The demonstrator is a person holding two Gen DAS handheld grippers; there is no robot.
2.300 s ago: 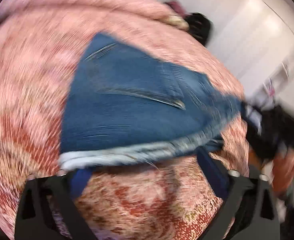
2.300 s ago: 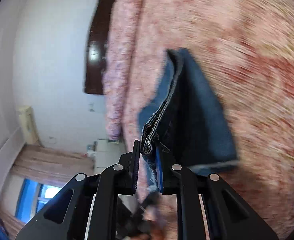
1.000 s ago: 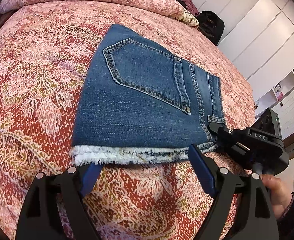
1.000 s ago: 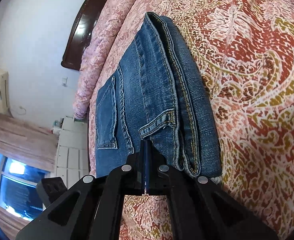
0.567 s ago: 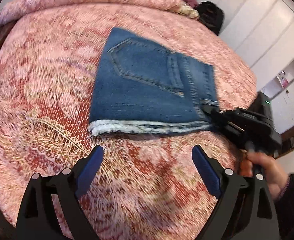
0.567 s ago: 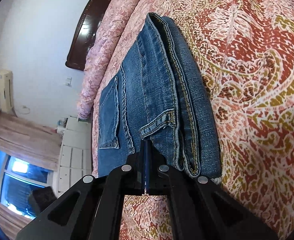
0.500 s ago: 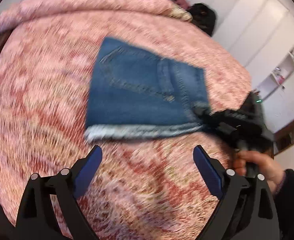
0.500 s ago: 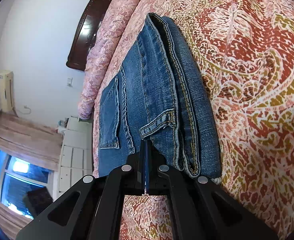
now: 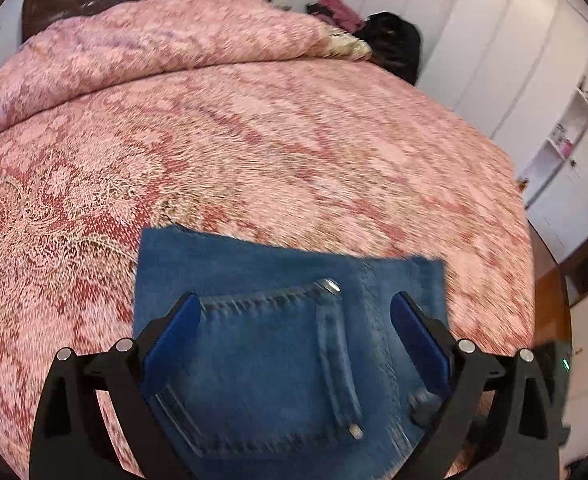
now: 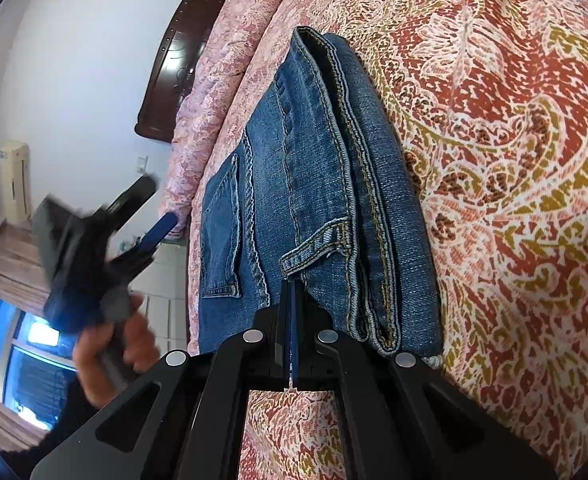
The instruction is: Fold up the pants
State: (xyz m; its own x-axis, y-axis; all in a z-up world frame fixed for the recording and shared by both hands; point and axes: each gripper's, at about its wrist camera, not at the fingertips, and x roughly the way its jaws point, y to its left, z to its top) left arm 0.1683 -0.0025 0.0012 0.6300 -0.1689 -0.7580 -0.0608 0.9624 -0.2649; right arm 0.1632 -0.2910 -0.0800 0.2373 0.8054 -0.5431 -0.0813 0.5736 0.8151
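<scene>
Left tongs [image 9: 294, 324] gape above folded jeans [image 9: 278, 344].

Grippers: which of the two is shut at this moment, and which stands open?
The right gripper is shut, its jaws pressed together at the waistband edge of the folded jeans. The left gripper is open, jaws spread wide above the back pocket.

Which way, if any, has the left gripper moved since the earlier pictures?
Yes. The left gripper was short of the folded jeans' frayed edge; now it hangs open over their back pocket.
</scene>
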